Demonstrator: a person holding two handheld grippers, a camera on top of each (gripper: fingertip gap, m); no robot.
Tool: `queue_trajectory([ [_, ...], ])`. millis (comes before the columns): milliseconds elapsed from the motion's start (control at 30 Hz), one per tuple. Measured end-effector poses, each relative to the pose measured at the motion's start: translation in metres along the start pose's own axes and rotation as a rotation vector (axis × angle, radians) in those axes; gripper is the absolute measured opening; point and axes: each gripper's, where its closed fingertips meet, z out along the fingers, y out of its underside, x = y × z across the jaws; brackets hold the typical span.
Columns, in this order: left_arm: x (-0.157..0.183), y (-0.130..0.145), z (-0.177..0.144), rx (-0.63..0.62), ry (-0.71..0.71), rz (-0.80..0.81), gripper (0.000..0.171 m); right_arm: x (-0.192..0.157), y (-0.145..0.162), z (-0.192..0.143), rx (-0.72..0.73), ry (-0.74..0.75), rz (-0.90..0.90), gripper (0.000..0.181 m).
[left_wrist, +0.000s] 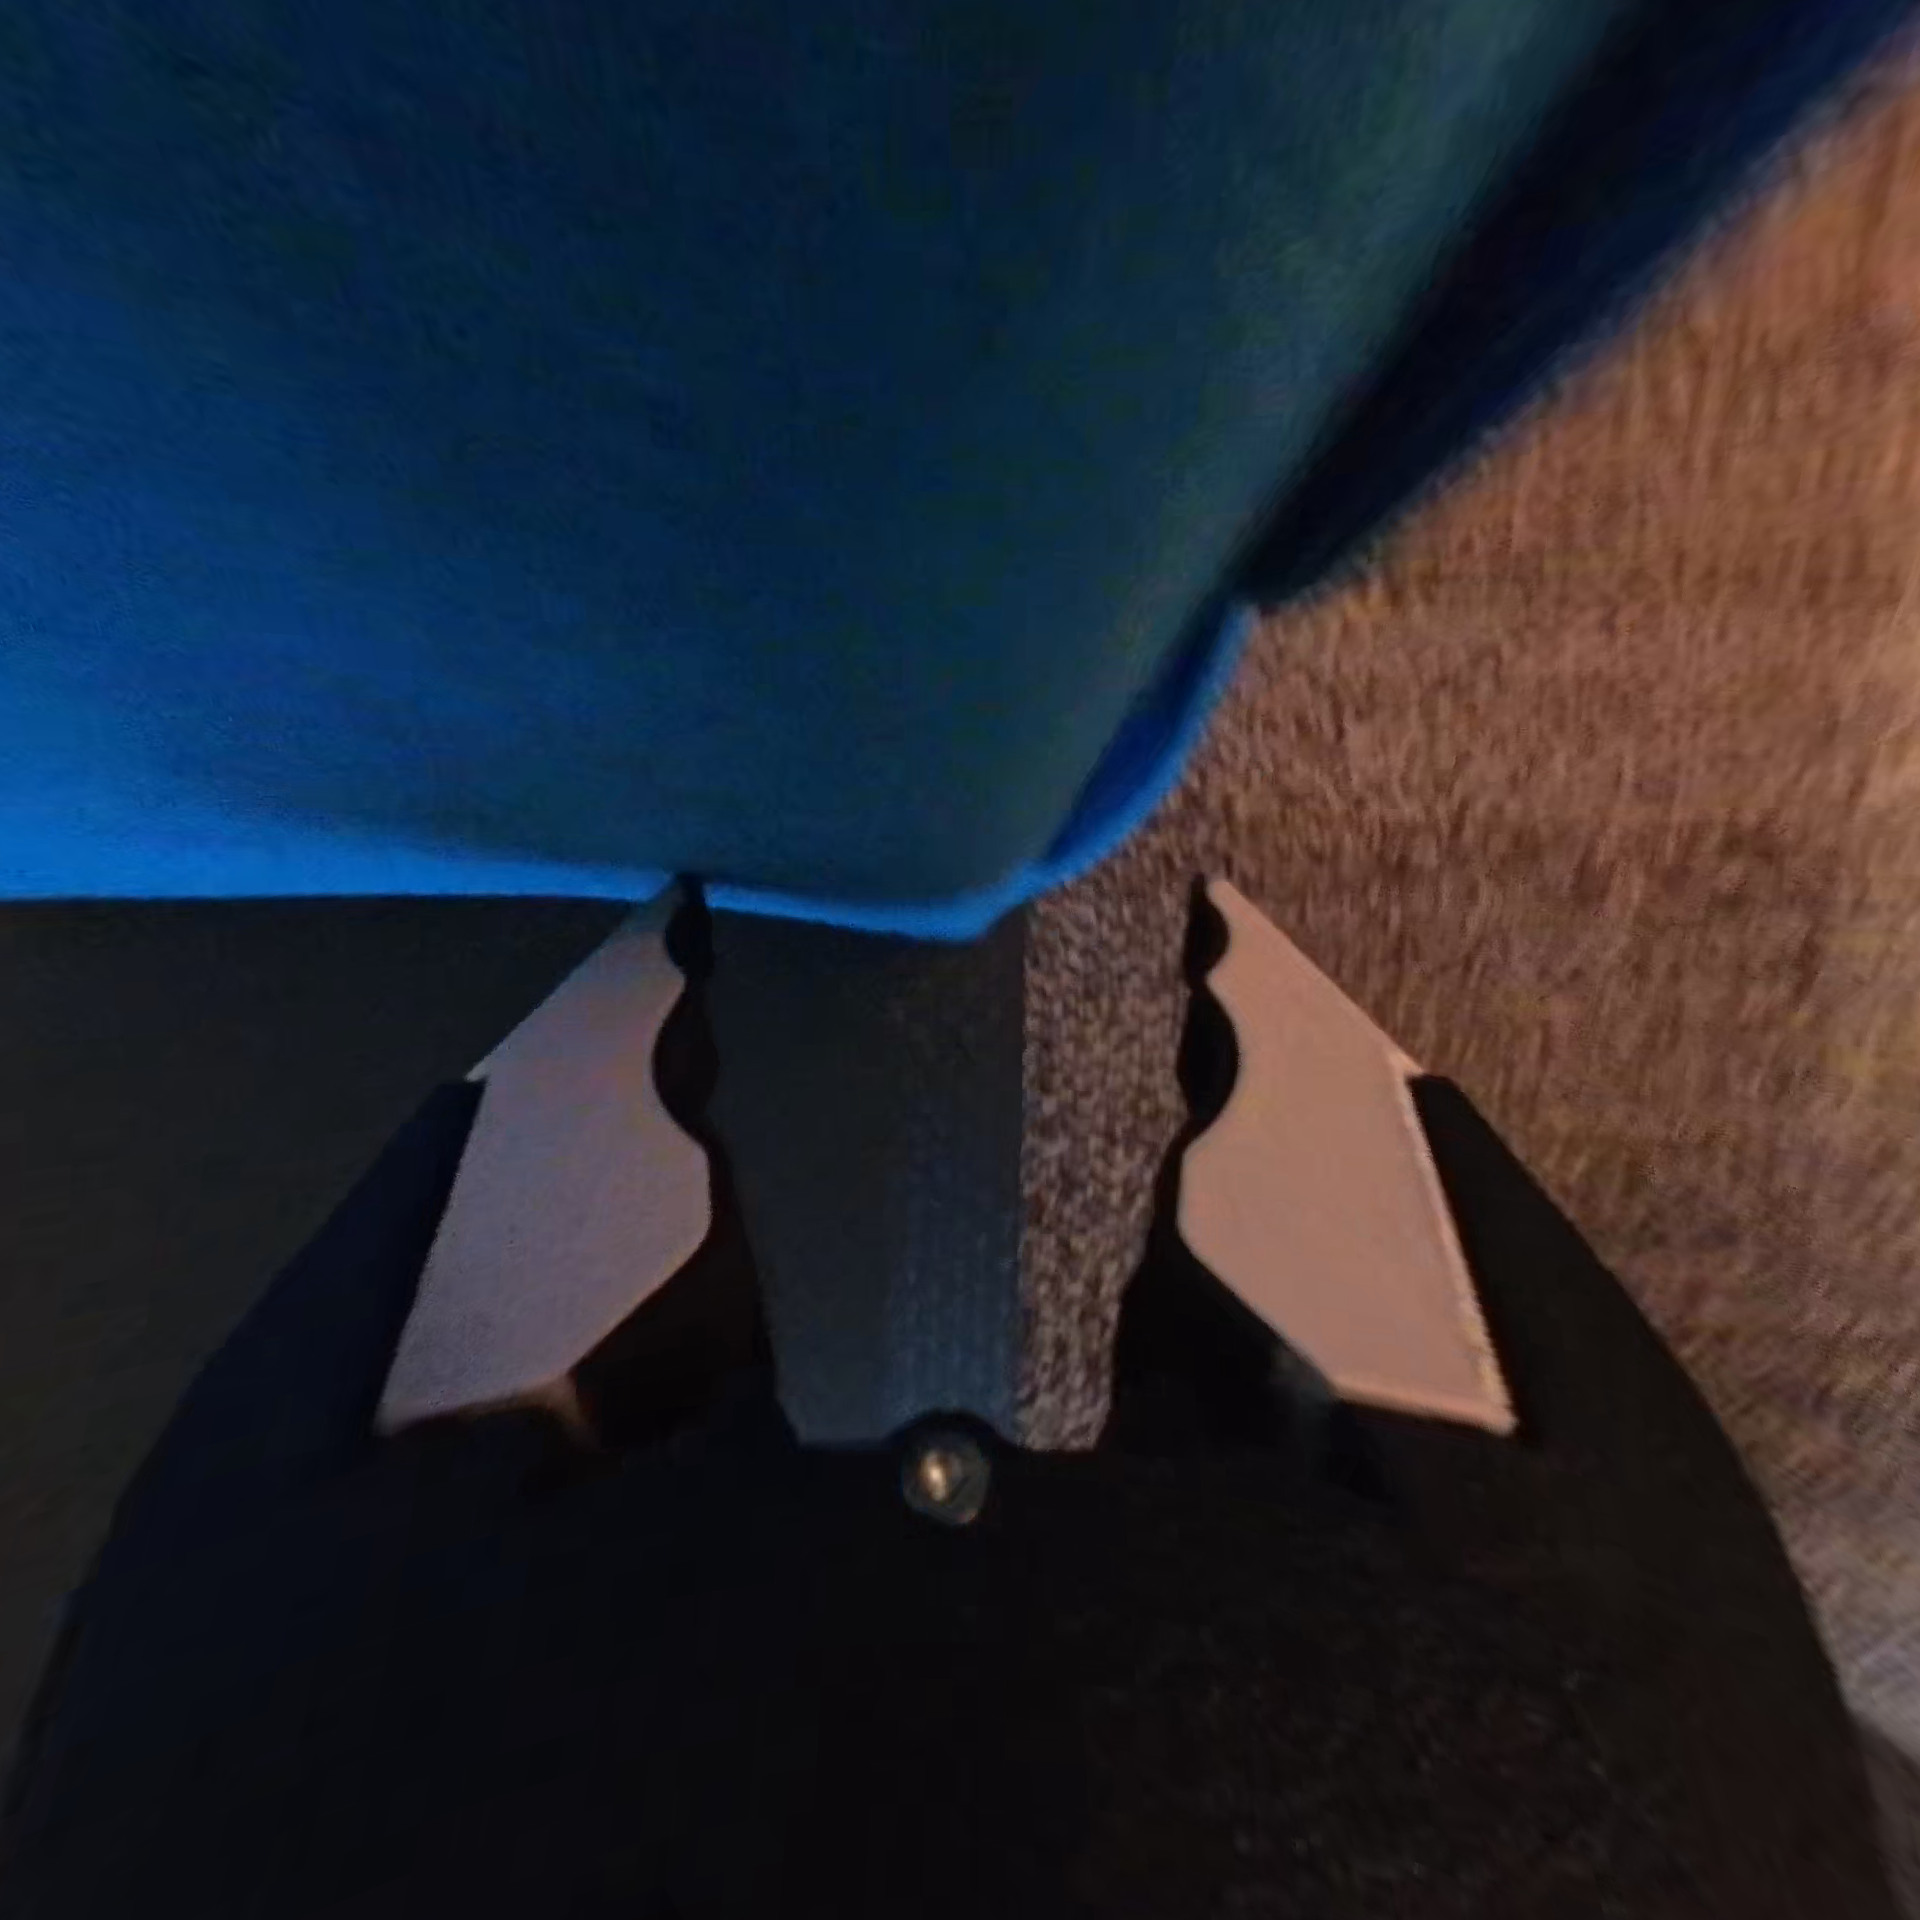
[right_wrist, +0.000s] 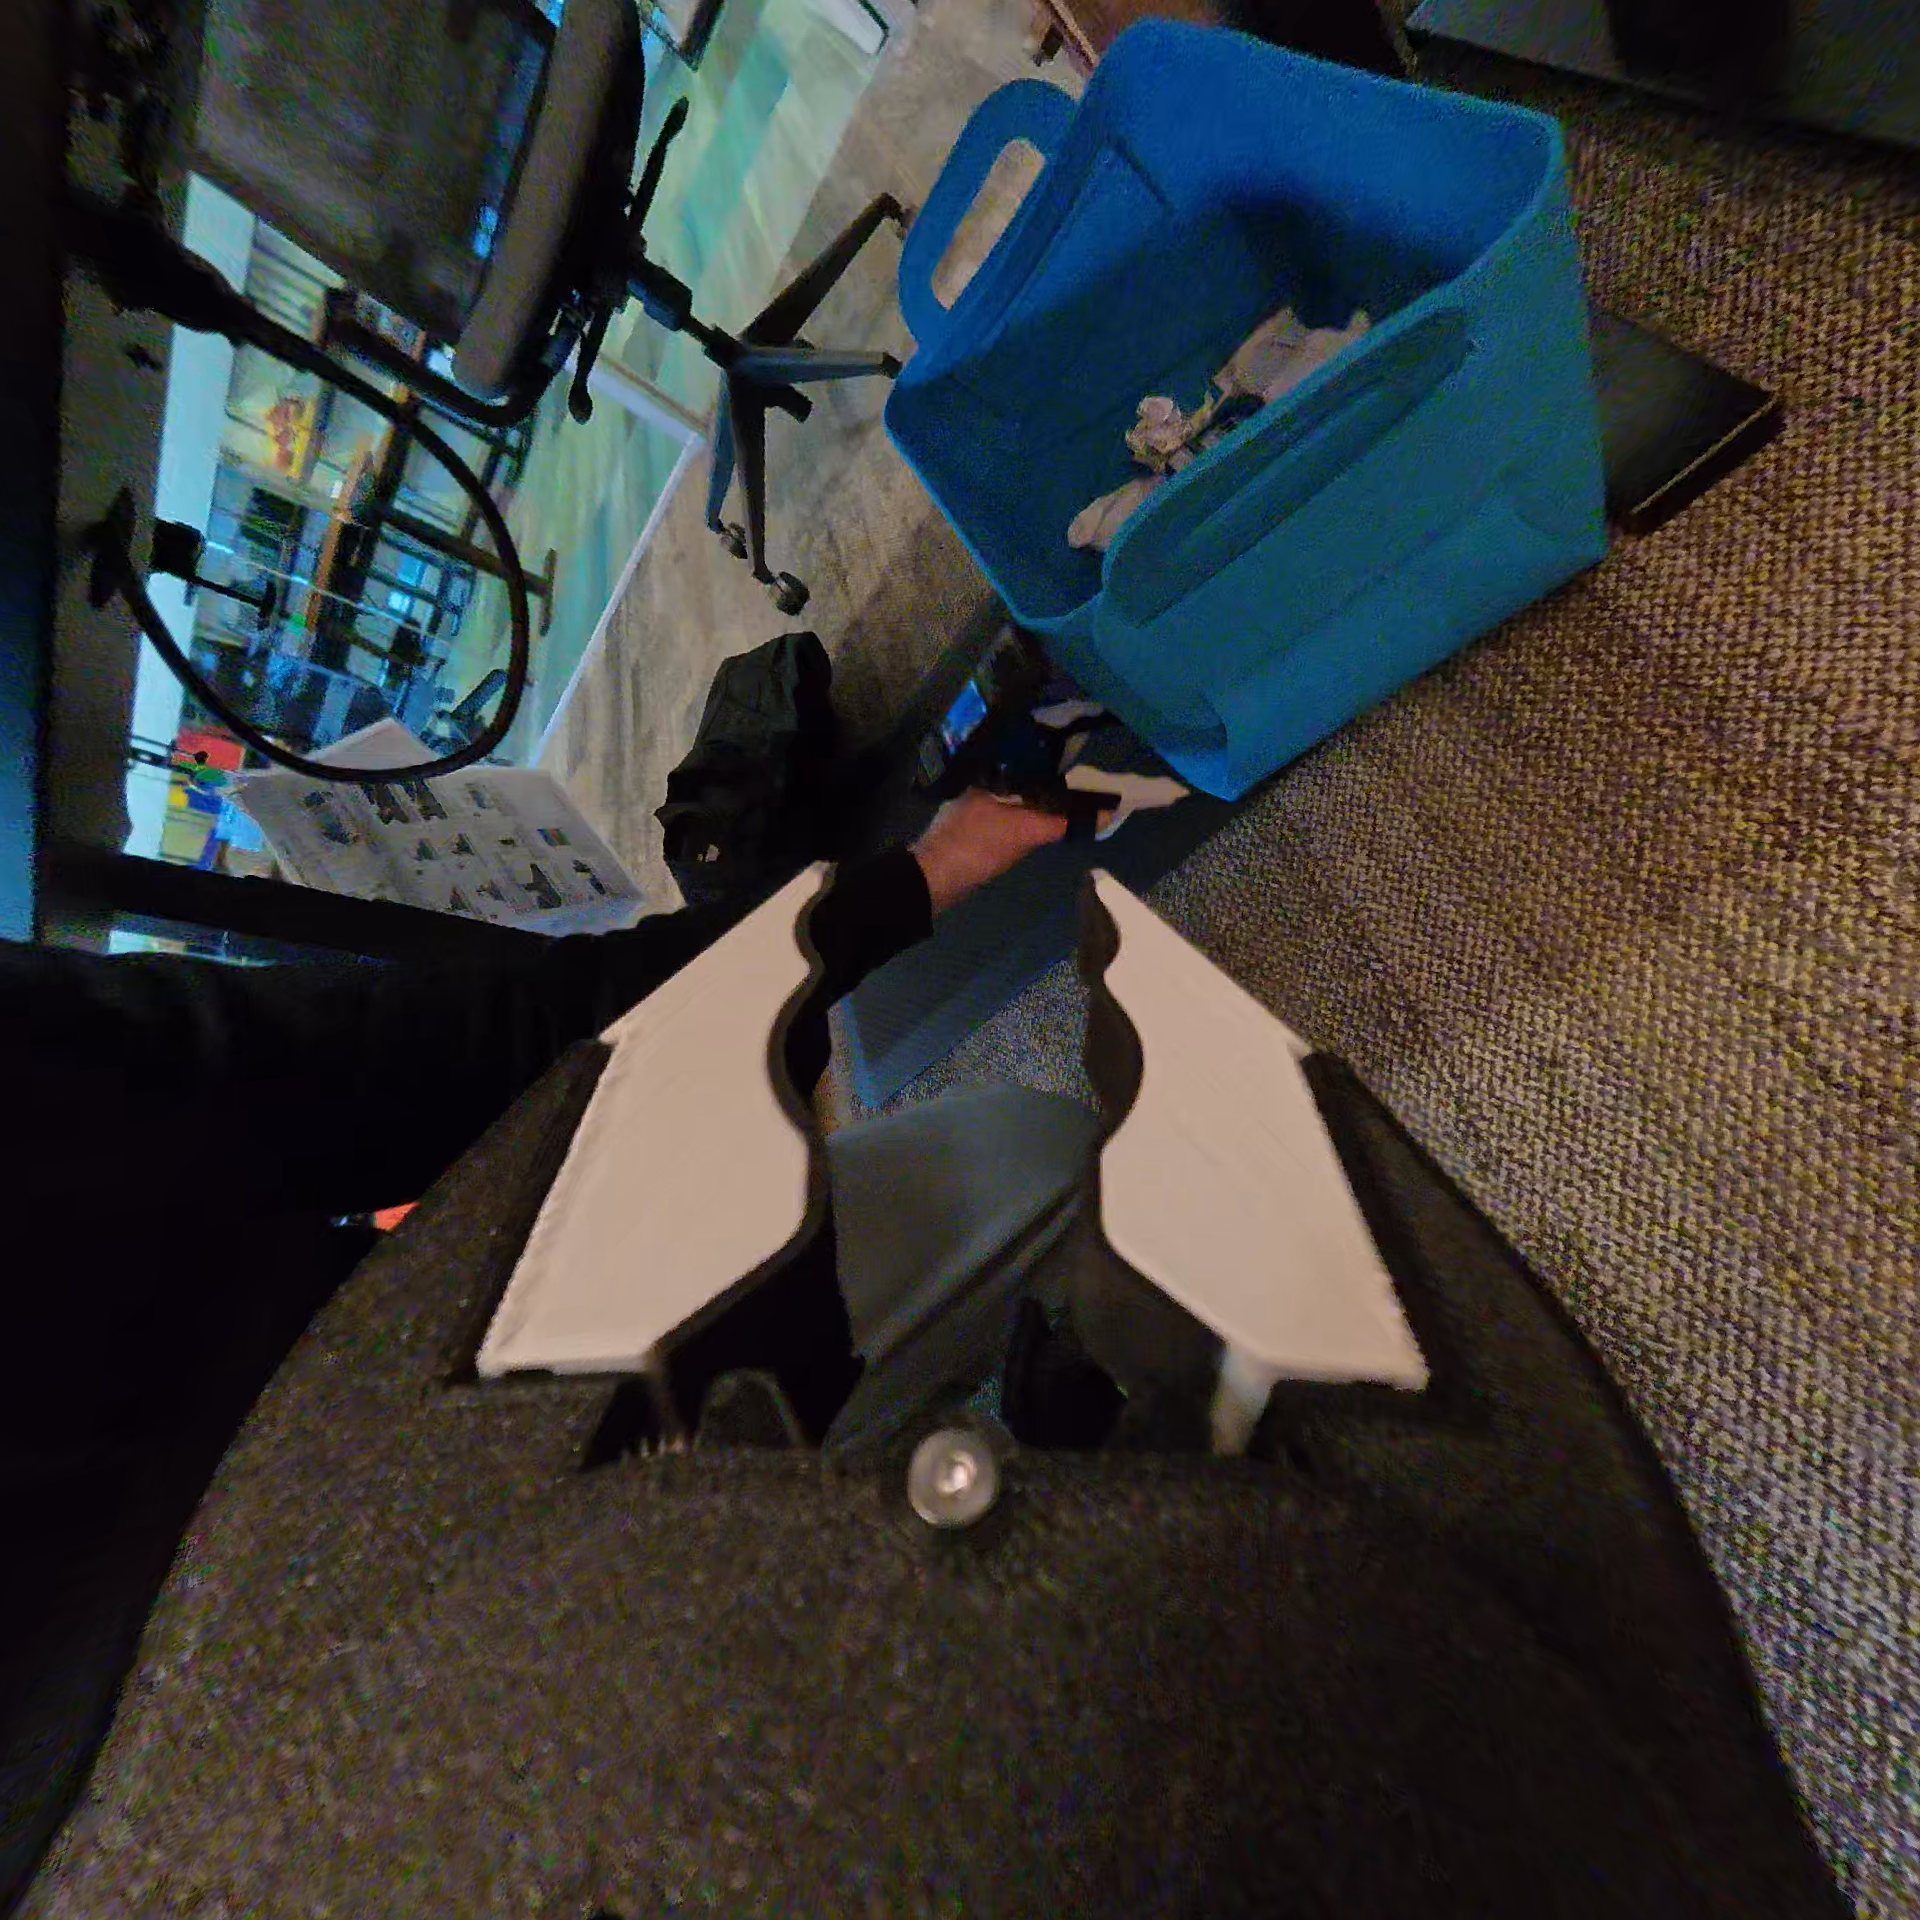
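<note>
Jaws of both grippers spread wide, nothing between them. Left gripper (left_wrist: 945, 904) right up against the blue felt bin (left_wrist: 623, 416): one white fingertip (left_wrist: 665, 914) at the bin's lower edge, apparently touching; the other just beside the bin's corner, over brown carpet (left_wrist: 1558, 831). Bin wall straight ahead, filling the left wrist view, its edge running across the jaws.

Right gripper (right_wrist: 956, 883) well apart from the same bin (right_wrist: 1351, 582), which sits ahead and slightly right, tilted, crumpled pale items (right_wrist: 1174, 426) inside. Between them a hand (right_wrist: 987, 836), dark sleeved, holding the other gripper at the bin's near corner. Left clearly nearer.
</note>
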Motion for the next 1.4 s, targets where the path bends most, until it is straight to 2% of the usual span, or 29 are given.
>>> queue_trajectory([
  [33,0.009,0.015,0.002,-0.038,0.002,0.081,0.085,0.002,0.001,0.002,-0.011,0.001,0.0,0.044],
  [167,0.044,0.047,0.009,-0.098,0.065,0.243,0.077,0.008,0.001,0.01,-0.04,0.009,0.008,0.044],
  [467,0.091,0.087,-0.003,-0.153,0.174,0.221,0.088,0.016,-0.012,0.015,-0.028,-0.003,0.032,0.043],
  [667,0.136,0.103,-0.031,-0.171,0.289,0.319,0.086,0.011,-0.018,0.022,-0.037,-0.022,0.013,0.044],
  [800,0.167,0.111,-0.068,-0.194,0.366,0.383,0.08,0.005,-0.02,0.025,-0.043,-0.044,-0.008,0.044],
  [867,0.189,0.107,-0.091,-0.186,0.409,0.375,0.077,0.001,-0.021,0.025,-0.044,-0.051,-0.022,0.044],
  [1000,0.256,0.086,-0.141,-0.148,0.53,0.353,0.077,-0.002,-0.015,0.02,-0.051,-0.058,-0.034,0.044],
  [1067,0.291,0.081,-0.168,-0.145,0.598,0.41,0.078,-0.003,-0.013,0.018,-0.053,-0.061,-0.033,0.044],
  [1133,0.311,0.074,-0.192,-0.1,0.596,0.501,0.077,-0.007,-0.013,0.018,-0.05,-0.073,-0.041,0.044],
  [1267,0.325,0.063,-0.239,-0.085,0.616,0.517,0.076,-0.017,-0.016,0.024,-0.056,-0.11,-0.065,0.043],
  [1400,0.302,0.034,-0.295,-0.074,0.519,0.531,0.074,-0.028,-0.023,0.04,-0.067,-0.156,-0.087,0.044],
])
